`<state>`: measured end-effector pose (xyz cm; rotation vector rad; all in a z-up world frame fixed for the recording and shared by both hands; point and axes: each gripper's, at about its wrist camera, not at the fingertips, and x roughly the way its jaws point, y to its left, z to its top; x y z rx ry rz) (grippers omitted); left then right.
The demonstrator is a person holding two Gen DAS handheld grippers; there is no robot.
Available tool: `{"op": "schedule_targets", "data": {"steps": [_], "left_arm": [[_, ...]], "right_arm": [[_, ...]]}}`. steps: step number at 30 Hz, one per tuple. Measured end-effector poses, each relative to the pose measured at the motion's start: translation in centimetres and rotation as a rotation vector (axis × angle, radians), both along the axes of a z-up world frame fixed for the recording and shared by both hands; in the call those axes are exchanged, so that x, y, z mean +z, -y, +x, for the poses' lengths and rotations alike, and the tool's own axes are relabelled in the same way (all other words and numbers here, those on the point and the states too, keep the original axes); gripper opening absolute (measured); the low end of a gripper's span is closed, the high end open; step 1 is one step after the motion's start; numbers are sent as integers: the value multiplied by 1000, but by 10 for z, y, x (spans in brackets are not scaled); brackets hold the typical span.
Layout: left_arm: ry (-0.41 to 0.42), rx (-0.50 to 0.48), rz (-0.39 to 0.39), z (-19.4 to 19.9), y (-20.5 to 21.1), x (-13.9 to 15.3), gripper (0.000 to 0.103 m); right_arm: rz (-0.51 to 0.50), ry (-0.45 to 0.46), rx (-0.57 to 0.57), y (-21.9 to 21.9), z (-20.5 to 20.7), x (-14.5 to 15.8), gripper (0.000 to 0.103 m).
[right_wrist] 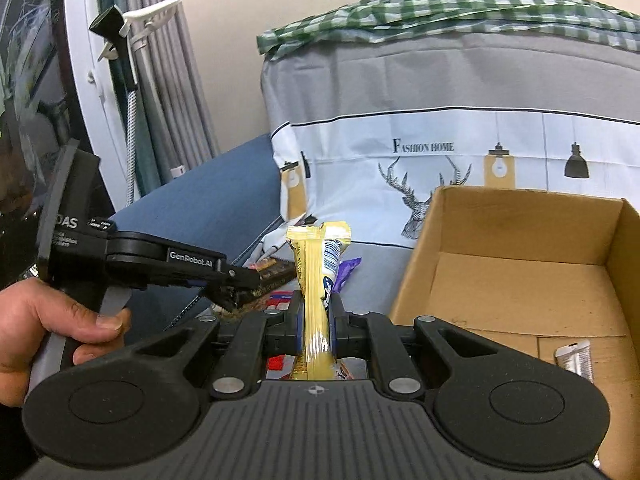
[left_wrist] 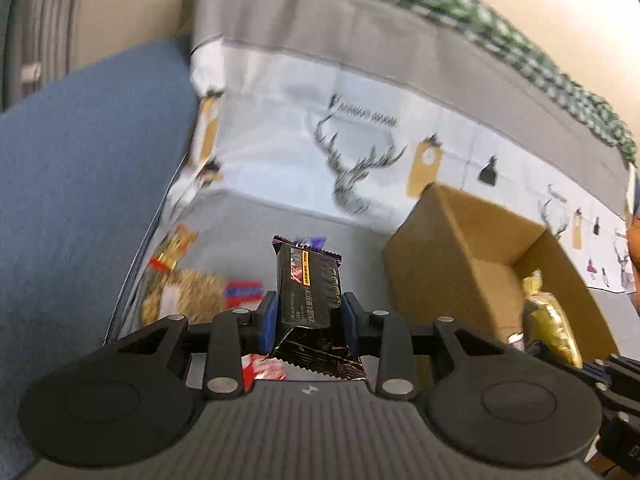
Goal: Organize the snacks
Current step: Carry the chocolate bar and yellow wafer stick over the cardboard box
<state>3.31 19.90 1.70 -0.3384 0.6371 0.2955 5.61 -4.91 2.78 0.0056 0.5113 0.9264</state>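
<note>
Two hand-held grippers, each carrying one wrapped snack above a sofa seat draped in a grey-and-white deer-print cover. The left gripper has its blue pads pinched on the two long sides of a black snack bar; the bar's long axis runs forward and away from the camera, its crimped far end beyond the fingertips and its crinkled near end trailing back toward the gripper body. The right gripper has its jaws pressed nearly together on a yellow snack stick, which stands upright between the pads and rises well above them. The open cardboard box lies to the right of both grippers. In the right wrist view its near left corner sits just beside the right fingers, and a silver sachet already lies on its floor. In the left wrist view the box stands farther off, to the right and ahead, with the right gripper's yellow load showing at its near edge. The right hand is therefore judged the nearer to the box, and the coming move probably turns on carrying each snack rightward over the box wall before release. The person's left hand grips the left tool's handle. Loose snacks remain on the seat at lower left, well apart from the box.
</note>
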Motion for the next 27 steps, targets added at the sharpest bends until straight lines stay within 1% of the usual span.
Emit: {"op": "schedule_targets", "data": {"steps": [4, 8, 11, 19, 22, 27], "left_arm": [[77, -38, 34, 1, 20, 11, 37], [147, -79, 34, 2, 40, 22, 37], [181, -105, 28, 5, 52, 25, 37], [237, -206, 53, 16, 94, 27, 37], [259, -248, 38, 20, 109, 26, 37], [293, -326, 35, 26, 135, 23, 37]], "right_arm": [[15, 2, -21, 9, 6, 0, 12], [28, 2, -66, 21, 14, 0, 12], [43, -1, -108, 32, 21, 0, 11], [60, 34, -210, 57, 33, 3, 11], [66, 33, -258, 66, 39, 3, 11], [72, 29, -334, 81, 48, 2, 11]]}}
